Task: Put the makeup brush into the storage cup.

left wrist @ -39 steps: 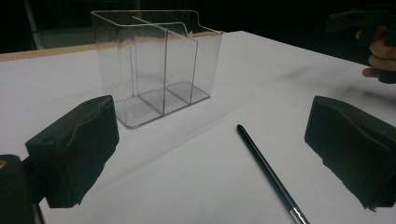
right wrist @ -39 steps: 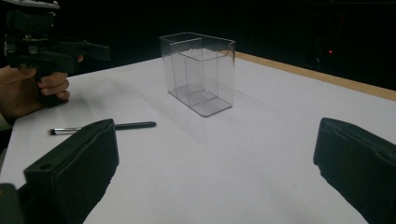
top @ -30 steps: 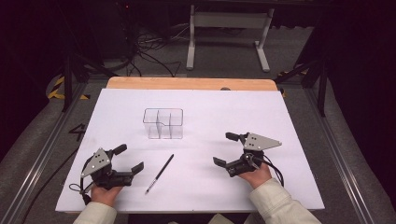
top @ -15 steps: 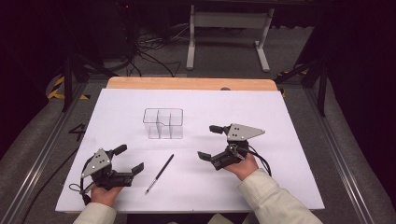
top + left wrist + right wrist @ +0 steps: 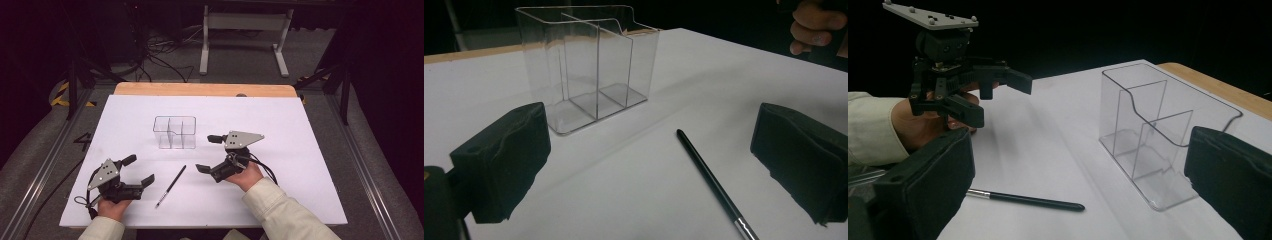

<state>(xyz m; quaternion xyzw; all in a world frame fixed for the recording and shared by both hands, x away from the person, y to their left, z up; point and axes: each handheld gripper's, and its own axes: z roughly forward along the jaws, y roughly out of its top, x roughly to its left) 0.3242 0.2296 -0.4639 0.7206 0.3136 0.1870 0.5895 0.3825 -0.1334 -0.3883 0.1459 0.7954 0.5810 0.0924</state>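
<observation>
A black pen (image 5: pixel 171 186) lies on the white sheet (image 5: pixel 300 150), slanted, between the two grippers. Behind it stands a clear plastic organizer (image 5: pixel 174 132) with several compartments, nothing in it. My left gripper (image 5: pixel 139 170) rests open at the near left, with the pen (image 5: pixel 711 180) ahead of its right jaw and the organizer (image 5: pixel 589 65) beyond. My right gripper (image 5: pixel 208 153) is open just right of the pen and organizer, pointing left. Its view has the pen (image 5: pixel 1033 201) low between the jaws, the organizer (image 5: pixel 1158 130) at right and the left gripper (image 5: pixel 998 97) beyond.
The sheet covers a table with a wooden far edge (image 5: pixel 205 90). Behind the table stand a metal frame (image 5: pixel 240 30) and loose cables (image 5: pixel 160 55) on the dark floor. Rails (image 5: pixel 45 150) run along both sides.
My right gripper has moved left across the sheet, from the right side to beside the pen and organizer. The left gripper has stayed put.
</observation>
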